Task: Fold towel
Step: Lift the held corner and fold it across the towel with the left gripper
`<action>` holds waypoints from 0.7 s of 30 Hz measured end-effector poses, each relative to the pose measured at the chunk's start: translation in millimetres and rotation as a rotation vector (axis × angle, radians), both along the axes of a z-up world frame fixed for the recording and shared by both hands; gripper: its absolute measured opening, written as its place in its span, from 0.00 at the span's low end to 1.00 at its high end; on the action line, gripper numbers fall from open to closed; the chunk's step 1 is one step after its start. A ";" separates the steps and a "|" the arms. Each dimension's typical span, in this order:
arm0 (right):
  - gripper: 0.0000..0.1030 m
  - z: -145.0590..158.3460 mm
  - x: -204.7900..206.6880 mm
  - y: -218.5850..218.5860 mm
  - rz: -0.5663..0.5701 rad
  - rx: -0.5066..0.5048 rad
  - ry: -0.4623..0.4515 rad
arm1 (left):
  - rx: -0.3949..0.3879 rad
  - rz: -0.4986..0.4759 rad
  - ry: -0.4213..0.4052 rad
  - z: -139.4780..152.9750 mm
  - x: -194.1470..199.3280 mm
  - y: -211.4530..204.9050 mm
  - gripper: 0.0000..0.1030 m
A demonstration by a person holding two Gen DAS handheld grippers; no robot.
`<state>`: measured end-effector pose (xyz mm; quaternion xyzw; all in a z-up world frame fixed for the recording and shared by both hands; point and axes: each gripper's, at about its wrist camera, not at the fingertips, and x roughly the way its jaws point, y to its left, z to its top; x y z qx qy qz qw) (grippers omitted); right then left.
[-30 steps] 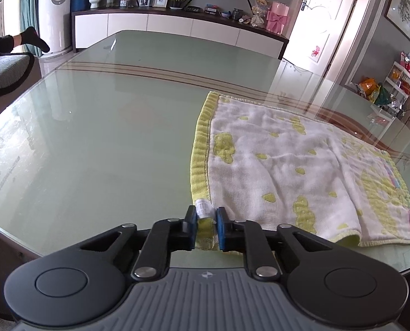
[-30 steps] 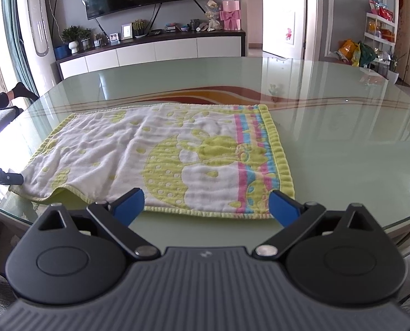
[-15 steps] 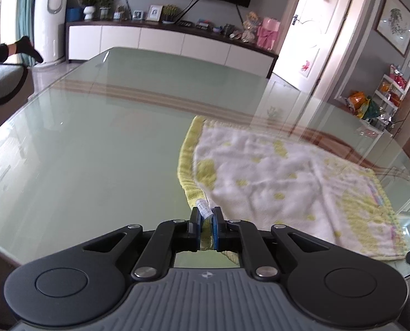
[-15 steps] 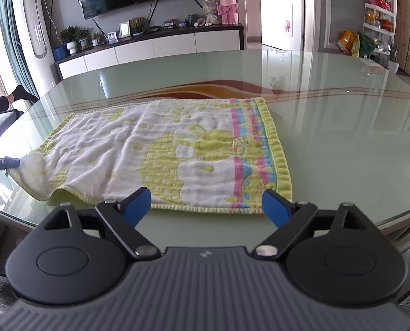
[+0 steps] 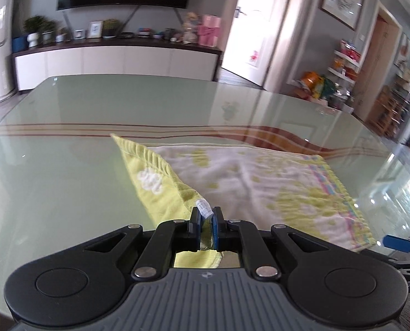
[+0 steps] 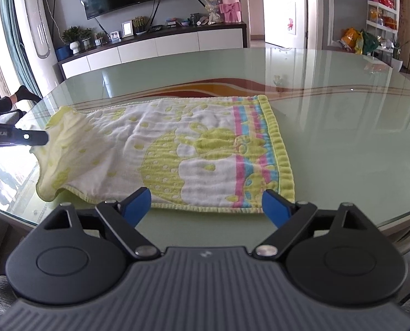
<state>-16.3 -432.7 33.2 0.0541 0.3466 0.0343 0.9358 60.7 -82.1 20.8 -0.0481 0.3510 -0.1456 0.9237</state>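
A white towel [image 6: 193,149] with yellow print, yellow border and pink and blue stripes lies on the glass table [image 6: 356,143]. My left gripper [image 5: 205,224] is shut on the towel's near left corner beside its white label [image 5: 204,207] and holds that corner up off the table, so the yellow underside [image 5: 160,187] shows. The left gripper also shows in the right wrist view [image 6: 43,138] at the far left. My right gripper [image 6: 207,207] is open and empty, just in front of the towel's near edge; one blue fingertip [image 5: 396,241] shows in the left wrist view.
The table's near edge [image 6: 398,218] curves close under my right gripper. A white sideboard [image 6: 155,49] with plants, frames and a pink gift box stands beyond the table under a TV. A shelf with bags [image 6: 365,38] is at the right.
My left gripper has lifted the towel's near left corner off the table and carried it up and toward the right. My right gripper has stayed open and moved slightly closer to the towel's near edge.
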 end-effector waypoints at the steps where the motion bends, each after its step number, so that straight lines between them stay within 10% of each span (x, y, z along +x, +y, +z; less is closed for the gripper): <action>1: 0.87 0.5 -0.1 -0.4 0.002 -0.003 -0.005 | -0.001 -0.008 0.000 -0.3 -0.1 -4.3 0.09; 21: 0.61 3.0 1.2 -0.3 0.120 0.019 -0.032 | -0.050 -0.257 0.065 -23.3 15.9 -110.2 0.09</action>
